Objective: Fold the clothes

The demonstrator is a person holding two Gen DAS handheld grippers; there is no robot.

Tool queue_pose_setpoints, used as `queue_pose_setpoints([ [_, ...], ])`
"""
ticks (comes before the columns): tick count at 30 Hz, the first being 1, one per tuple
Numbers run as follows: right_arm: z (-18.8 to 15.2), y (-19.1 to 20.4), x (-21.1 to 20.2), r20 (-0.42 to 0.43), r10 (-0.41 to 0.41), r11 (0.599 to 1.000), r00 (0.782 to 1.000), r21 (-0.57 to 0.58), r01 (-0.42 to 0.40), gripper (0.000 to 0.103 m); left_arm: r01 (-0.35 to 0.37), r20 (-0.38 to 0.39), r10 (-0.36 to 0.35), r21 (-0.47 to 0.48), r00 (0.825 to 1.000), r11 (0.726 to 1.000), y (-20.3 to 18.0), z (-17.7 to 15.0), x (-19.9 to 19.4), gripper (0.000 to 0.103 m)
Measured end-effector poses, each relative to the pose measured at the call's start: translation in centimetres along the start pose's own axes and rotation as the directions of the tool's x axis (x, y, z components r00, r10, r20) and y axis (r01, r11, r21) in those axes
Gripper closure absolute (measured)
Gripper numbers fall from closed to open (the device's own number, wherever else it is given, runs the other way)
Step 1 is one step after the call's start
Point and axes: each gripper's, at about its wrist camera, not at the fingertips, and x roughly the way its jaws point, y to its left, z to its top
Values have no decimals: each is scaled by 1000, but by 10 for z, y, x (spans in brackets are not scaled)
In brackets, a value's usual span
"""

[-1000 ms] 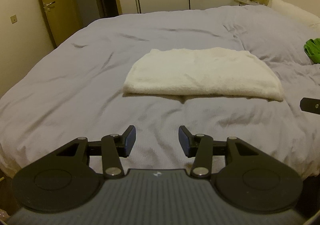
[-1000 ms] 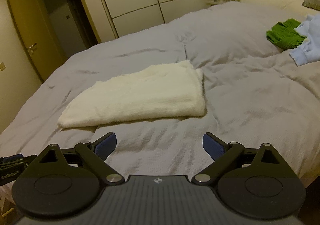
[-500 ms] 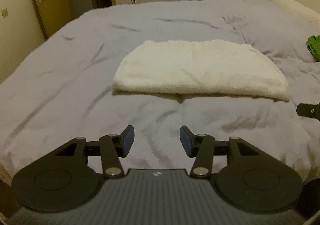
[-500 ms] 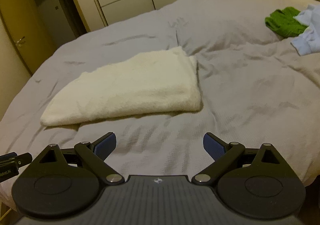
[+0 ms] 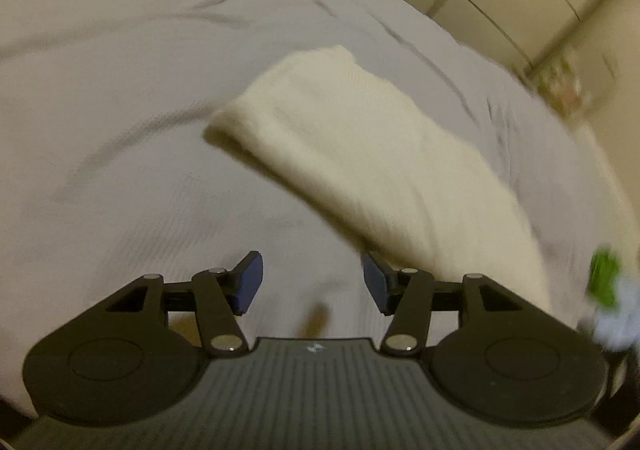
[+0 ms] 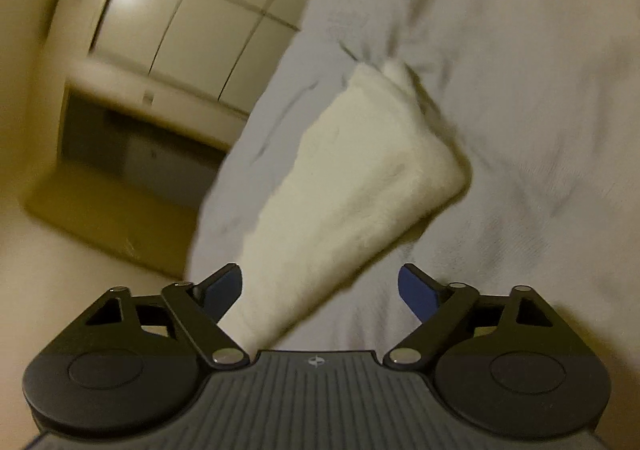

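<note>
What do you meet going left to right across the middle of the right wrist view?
Doorway → wardrobe doors → cream folded towel → grey duvet.

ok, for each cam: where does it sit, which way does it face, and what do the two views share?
Left wrist: on the left gripper, tilted down at the grey bedspread and cream folded towel; only its own open fingers show, nothing between them.
Right wrist: on the right gripper, rolled, facing the towel and wardrobe; open fingers, the towel's near end between them.
Shared: towel, bedspread, wardrobe.
</note>
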Motion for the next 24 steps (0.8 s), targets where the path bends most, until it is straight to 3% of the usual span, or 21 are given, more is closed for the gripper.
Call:
queue_pose_setpoints([
  [4,9,-18,25,16,-1,994,1000,112,-1,26,7,28,-4,-104,1000,995,16,27,28,50],
  [11,28,-27,57,84,-56,987,995,158,43,36,40,93,-21,-211,995,977,32,57,64,51],
  [12,30,-28,61,88,-68,985,994,163,53,40,45,97,-24,-216,995,975,33,60,67,55],
  [13,30,-29,65,89,-81,984,993,169,65,52,50,101,-28,-220,994,974,33,62,71,67],
  [14,31,-29,65,88,-89,984,992,164,74,59,54,107,-31,-221,994,974,33,64,72,73],
  [15,32,-28,64,86,-94,985,992,155,80,72,58,122,-34,-202,992,978,31,64,68,81],
  [16,34,-28,63,85,-99,986,991,145,86,77,62,137,-37,-183,990,981,28,63,63,84],
  [20,38,-17,45,80,-93,993,993,85,86,80,33,196,-22,-51,980,998,9,50,32,87],
  [24,36,-11,10,76,-91,995,993,54,87,81,13,224,-26,61,974,998,-5,24,-9,87],
])
